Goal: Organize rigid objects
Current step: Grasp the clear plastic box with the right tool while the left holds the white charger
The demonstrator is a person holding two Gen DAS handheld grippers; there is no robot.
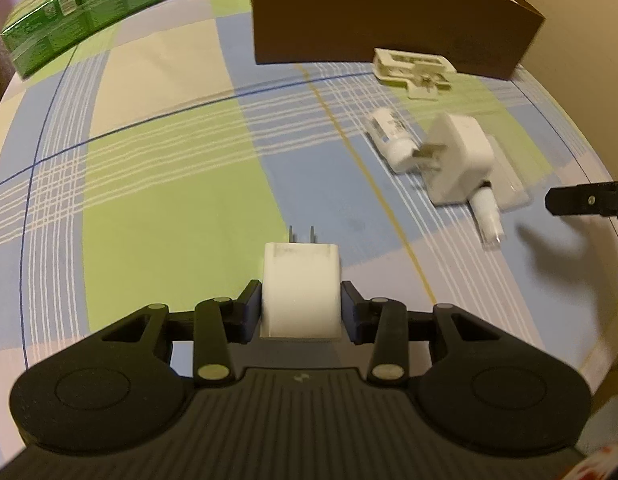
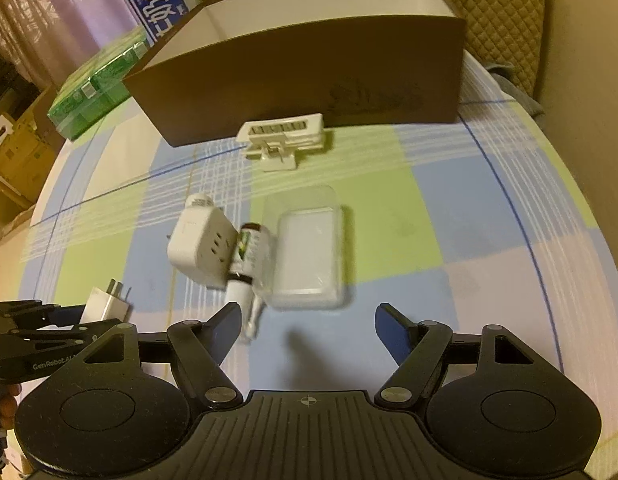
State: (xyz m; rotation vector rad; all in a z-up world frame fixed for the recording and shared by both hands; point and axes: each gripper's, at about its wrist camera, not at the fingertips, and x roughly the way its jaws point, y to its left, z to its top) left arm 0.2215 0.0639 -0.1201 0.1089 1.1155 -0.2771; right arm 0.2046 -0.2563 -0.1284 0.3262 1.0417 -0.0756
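Between the pads of my left gripper (image 1: 301, 308) sits a small white charger (image 1: 300, 288), clenched on its 2 flat sides, its 2 prongs pointing straight ahead, away from me. Its long axis runs along my fingers, so it is lined up with the direction I am facing. Ahead and to the right stands the brown box (image 1: 373, 16), open at the top as my right wrist view shows, with pale inner walls. I judge that box to be where the charger goes, so the move turns on this: the box lies forward and right of the left tongs, well apart, with its near wall upright between the charger and the inside. I would have to lift over that wall.

My right gripper (image 2: 307, 330) is released, jaws spread wide and holding nothing. Just ahead of it on the checked tablecloth (image 2: 449, 208) lies a cluster: a clear plastic case (image 2: 309, 248), a small bottle (image 2: 251, 256) touching its left edge, and a white plug adapter (image 2: 199, 246) touching the bottle. The case is nearest the right tongs, its long axis pointing roughly away from me toward the box. A white clip-like piece (image 2: 283, 140) rests just beside the box's near wall. The right hand is clearly nearer all of these.
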